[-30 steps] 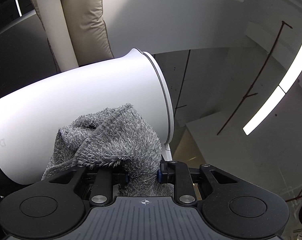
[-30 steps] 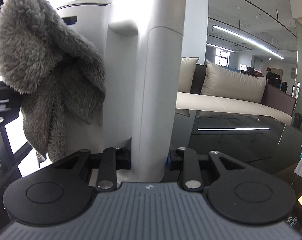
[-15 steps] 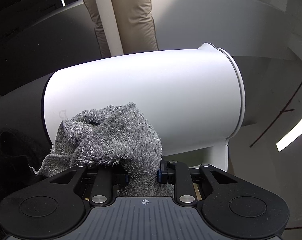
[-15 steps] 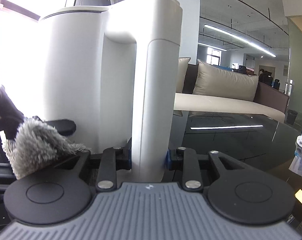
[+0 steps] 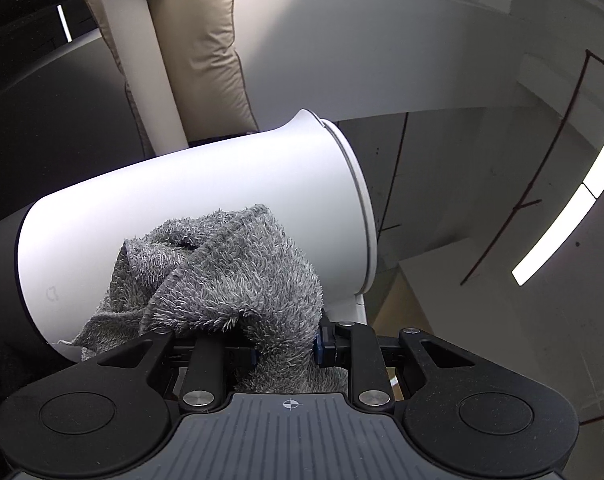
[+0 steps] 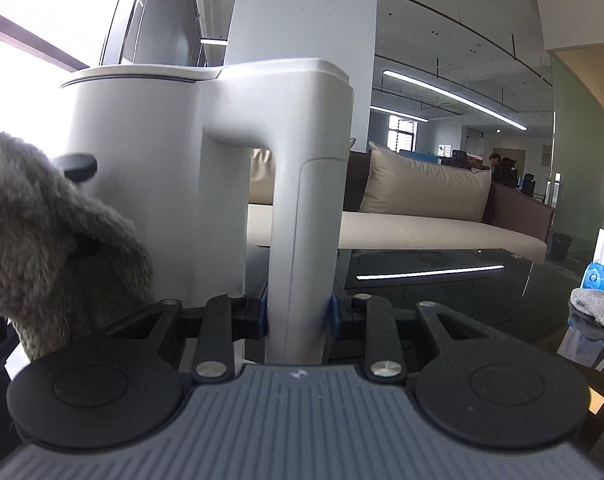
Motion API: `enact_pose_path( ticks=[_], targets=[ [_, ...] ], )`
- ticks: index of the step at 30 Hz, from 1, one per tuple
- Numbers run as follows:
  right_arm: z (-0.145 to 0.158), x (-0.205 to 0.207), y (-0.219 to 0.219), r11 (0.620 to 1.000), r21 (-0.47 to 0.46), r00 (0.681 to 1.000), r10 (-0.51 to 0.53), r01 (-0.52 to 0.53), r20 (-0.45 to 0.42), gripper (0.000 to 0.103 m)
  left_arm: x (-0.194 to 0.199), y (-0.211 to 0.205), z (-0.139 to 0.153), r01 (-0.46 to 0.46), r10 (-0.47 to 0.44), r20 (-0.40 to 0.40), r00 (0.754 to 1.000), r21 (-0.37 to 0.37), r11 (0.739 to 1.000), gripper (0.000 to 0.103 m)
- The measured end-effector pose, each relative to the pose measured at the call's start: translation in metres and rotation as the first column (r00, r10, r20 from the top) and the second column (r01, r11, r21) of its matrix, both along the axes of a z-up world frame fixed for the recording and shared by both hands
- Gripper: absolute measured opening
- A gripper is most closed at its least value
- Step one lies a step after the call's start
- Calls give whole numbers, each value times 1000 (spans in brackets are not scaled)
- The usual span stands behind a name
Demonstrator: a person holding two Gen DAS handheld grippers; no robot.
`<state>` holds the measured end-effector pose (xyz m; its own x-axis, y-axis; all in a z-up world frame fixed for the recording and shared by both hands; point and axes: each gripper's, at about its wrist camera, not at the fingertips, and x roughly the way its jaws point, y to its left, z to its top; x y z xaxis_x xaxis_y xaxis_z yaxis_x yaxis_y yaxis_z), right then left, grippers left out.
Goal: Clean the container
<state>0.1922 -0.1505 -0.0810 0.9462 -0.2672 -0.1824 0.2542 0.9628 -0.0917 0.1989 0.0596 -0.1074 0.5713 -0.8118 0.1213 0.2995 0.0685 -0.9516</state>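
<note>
You are sweeping the cloth (image 5: 226, 276), clenched in your left claw (image 5: 286, 350), back up the kettle (image 5: 190, 208) wall, right claw (image 6: 298, 316) gripping its handle (image 6: 302, 216): wiping underway.

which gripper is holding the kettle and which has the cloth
The right gripper holds the kettle; its fingers clamp the handle. The left gripper pinches the grey cloth.

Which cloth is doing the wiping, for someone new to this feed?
Start at the white kettle, held by its handle in the right gripper. The grey fluffy cloth against its side, clamped in the left gripper, is it, unlike the grey cloth lying on the table.
</note>
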Motion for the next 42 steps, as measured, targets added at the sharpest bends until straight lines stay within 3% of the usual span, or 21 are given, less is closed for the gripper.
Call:
enact_pose_path(
  ticks=[6, 12, 16, 23, 33, 42],
  targets=[
    [-5, -6, 5, 999, -32, 1000, 8, -7, 7, 30, -9, 0, 18, 18, -17, 31, 999, -39, 999, 22],
    [-6, -9, -2, 999, -29, 1000, 22, -22, 8, 30, -13, 7, -19, 30, -39, -84, 996, -111, 993, 22],
    [-4, -8, -6, 999, -35, 1000, 27, -27, 9, 30, -6, 0, -40, 32, -44, -221, 974, -54, 998, 22],
    [-2, -7, -9, 999, -50, 1000, 17, -17, 2, 30, 5, -19, -50, 30, -11, -321, 947, 57, 998, 22],
    [-4, 2, -6, 997, -79, 1000, -20, 19, -12, 30, 8, -27, -41, 6, 22, -288, 957, 95, 995, 22],
    [0, 4, -29, 993, 66, 995, 99, -100, 9, 29, 5, -21, -23, -82, 91, -203, 975, 52, 995, 22]
  ],
)
